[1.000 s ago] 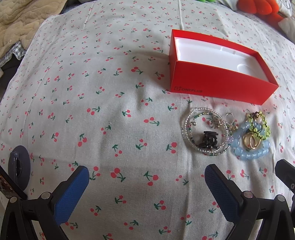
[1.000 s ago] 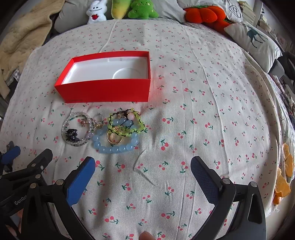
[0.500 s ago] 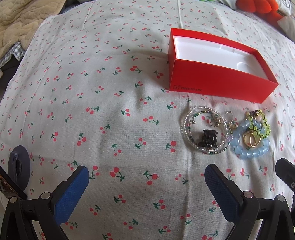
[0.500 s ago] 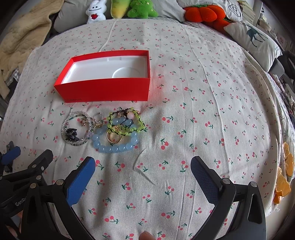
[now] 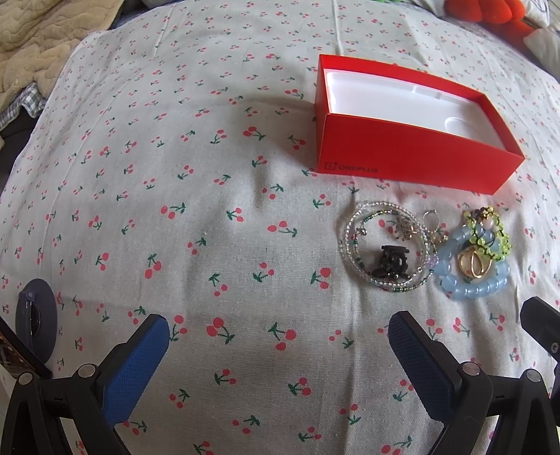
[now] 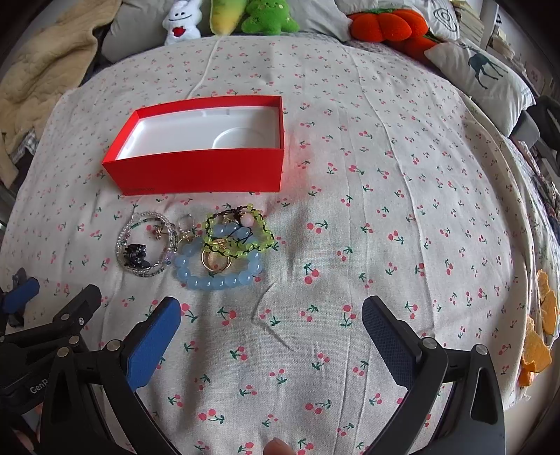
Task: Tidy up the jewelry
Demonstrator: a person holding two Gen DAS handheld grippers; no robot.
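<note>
An open red box (image 5: 413, 161) (image 6: 199, 168) with a white, empty inside lies on the cherry-print bedsheet. In front of it lies a pile of jewelry: a clear beaded bracelet (image 5: 350, 241) (image 6: 122, 241) around a small black clip (image 5: 393, 260) (image 6: 136, 253), a blue bead bracelet (image 5: 472, 294) (image 6: 217, 281), a yellow-green bead bracelet (image 5: 497, 241) (image 6: 259, 241) and gold rings (image 5: 472, 264) (image 6: 213, 262). My left gripper (image 5: 280, 336) is open and empty, near and left of the pile. My right gripper (image 6: 271, 315) is open and empty, near and right of the pile.
Plush toys (image 6: 227, 17) and an orange pumpkin cushion (image 6: 381, 24) line the far edge of the bed. A deer-print pillow (image 6: 483, 77) lies at the right. A beige blanket (image 5: 35, 42) is bunched at the far left. The left gripper shows in the right wrist view (image 6: 21, 290).
Both views have crept slightly; the box and jewelry sit a touch higher in frame. Nothing has been touched and both grippers stay open.
</note>
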